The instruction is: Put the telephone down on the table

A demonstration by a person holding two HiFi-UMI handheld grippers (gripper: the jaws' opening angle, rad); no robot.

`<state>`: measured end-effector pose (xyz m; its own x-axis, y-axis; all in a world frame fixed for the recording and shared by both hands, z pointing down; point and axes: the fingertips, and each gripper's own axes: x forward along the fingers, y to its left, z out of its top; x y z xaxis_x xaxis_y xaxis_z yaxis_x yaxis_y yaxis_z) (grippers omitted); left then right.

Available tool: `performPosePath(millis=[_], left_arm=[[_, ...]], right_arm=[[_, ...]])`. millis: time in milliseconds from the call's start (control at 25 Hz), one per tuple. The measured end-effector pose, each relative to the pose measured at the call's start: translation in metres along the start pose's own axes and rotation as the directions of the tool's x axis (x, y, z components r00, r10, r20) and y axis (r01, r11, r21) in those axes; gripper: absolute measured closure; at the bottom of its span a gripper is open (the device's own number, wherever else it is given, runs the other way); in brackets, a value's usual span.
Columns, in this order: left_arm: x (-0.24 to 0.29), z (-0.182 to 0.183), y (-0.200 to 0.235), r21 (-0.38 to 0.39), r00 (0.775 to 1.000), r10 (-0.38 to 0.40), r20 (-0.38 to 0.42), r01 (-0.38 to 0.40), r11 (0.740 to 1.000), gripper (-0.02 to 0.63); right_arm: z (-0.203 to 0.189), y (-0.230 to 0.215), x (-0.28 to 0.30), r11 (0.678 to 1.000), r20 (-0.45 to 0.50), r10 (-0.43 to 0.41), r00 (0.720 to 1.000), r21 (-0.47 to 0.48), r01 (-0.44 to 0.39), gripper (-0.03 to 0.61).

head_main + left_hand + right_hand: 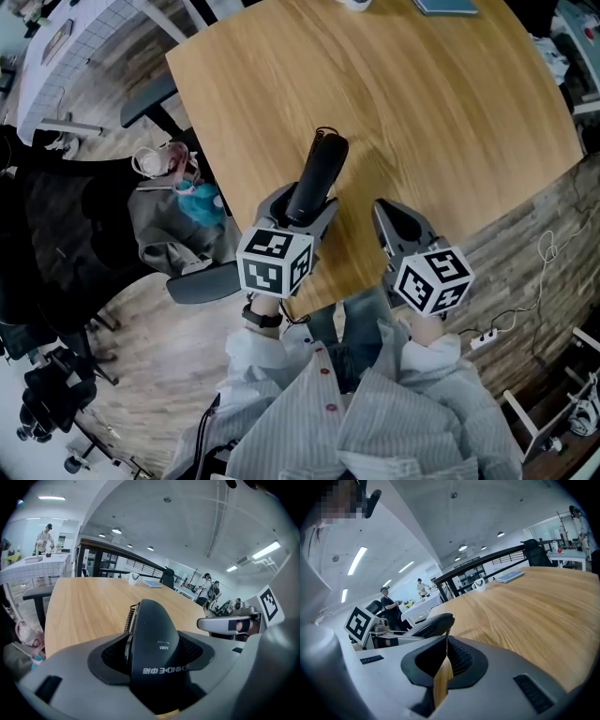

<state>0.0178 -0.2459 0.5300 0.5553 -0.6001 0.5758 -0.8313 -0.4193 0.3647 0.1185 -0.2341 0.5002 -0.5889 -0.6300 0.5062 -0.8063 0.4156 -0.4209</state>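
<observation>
Telephone clamped in my left fingers, long axis running forward over the worktop, right fingers pressed together, empty, just alongside.

Wood-plank floor, grey chair, ceiling strip lights

The counter is viewed steeply from above in the head view, filling the upper frame. The left gripper view and right gripper view are set low and close, facing across it; the phone is shared by all three.
</observation>
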Motion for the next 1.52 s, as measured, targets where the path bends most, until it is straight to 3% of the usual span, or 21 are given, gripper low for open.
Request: performPosePath(millis=[1200,1520], left_arm=[[0.041,-0.056,0.003,-0.076,0.992,-0.025,-0.122,0.016,0.997,0.302],[0.047,-0.059,0.0,-0.017,0.99,-0.001,-0.142,-0.001,1.0,0.302]], right_arm=[[-0.033,-0.017,0.011,0.998,-0.059,0.001,0.998,0.061,0.003,0.543],[-0.036,-0.021,0.01,0.997,-0.065,0.001,0.998,0.071,0.003,0.545]])
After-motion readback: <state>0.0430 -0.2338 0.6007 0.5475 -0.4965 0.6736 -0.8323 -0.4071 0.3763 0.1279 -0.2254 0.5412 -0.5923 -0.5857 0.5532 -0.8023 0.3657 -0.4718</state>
